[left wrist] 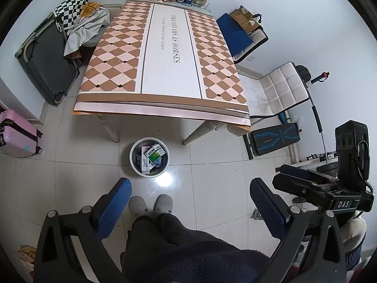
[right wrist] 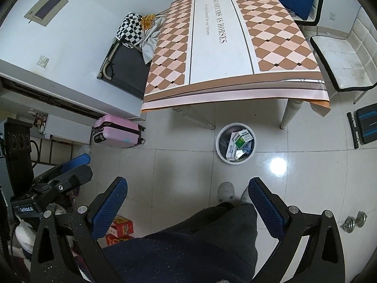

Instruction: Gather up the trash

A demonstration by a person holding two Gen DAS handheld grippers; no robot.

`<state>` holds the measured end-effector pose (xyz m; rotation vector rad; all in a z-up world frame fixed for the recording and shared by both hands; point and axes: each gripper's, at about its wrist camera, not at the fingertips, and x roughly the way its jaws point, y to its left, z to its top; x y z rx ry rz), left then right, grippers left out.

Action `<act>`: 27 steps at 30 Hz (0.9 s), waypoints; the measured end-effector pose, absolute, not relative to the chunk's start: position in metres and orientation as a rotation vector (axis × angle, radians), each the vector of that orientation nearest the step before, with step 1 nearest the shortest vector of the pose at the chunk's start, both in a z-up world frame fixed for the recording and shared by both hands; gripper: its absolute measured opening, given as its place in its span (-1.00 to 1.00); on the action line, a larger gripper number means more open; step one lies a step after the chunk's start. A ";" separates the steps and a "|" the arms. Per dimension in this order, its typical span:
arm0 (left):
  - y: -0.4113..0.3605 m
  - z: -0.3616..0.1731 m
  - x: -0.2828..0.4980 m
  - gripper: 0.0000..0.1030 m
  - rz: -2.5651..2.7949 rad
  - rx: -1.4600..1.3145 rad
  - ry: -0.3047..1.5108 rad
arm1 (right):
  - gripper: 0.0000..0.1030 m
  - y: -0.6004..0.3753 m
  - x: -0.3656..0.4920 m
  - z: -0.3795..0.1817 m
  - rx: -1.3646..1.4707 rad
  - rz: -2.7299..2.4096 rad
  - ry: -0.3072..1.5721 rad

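A pink suitcase [left wrist: 17,133] lies left of the diamond-patterned table [left wrist: 165,54].

I'm standing in a home dining room: a table [left wrist: 165,54] under a diamond-patterned cloth, padded chairs [left wrist: 282,87], a pink suitcase [left wrist: 17,133], a tiled floor [left wrist: 212,176], and my slippers [left wrist: 150,204].

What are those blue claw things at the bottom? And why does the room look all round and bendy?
Those claws are grabbers. A person holds one in each hand, and each has a small camera looking along its two blue fingers. The lens is very wide, so the room looks curved. One picture comes from the left gripper, the other from the right gripper. Both are open and hold nothing. You can see the person's slippers. Ahead, on the floor, stands a white trash bin with boxes in it, just in front of a table with bottles and cans at its far end.
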<state>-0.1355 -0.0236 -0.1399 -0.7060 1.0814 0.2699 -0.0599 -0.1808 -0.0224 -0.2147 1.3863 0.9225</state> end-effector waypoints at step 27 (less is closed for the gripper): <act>-0.034 -0.135 -0.128 1.00 0.220 -0.701 1.080 | 1.00 -0.185 -0.059 -0.017 -0.223 0.934 1.390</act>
